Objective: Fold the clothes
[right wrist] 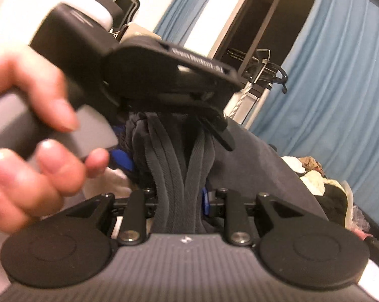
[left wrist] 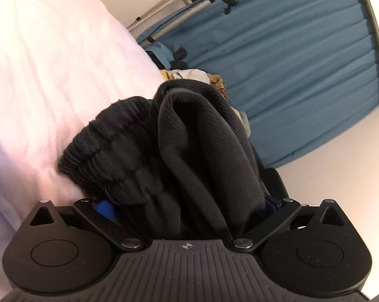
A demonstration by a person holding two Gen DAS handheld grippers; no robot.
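A dark grey garment (left wrist: 189, 136) with a ribbed knit cuff (left wrist: 101, 146) is bunched between and over the wide-spread fingers of my left gripper (left wrist: 189, 171). Its blue pads (left wrist: 103, 207) show at the cloth's edges, and I see no pinch. In the right wrist view the same garment (right wrist: 252, 166) rises in taut folds to the left gripper's body (right wrist: 149, 70), which a hand (right wrist: 38, 115) holds. My right gripper (right wrist: 179, 196) is shut narrowly on the garment's ribbed band (right wrist: 174, 151).
A white bed sheet (left wrist: 51, 63) lies to the left under the garment. A pile of mixed clothes (left wrist: 189, 74) (right wrist: 315, 176) sits beyond it. Blue curtains (left wrist: 290, 63) (right wrist: 340, 75) hang behind, with a metal rack and hose (left wrist: 164, 2) and a dark opening (right wrist: 265, 25).
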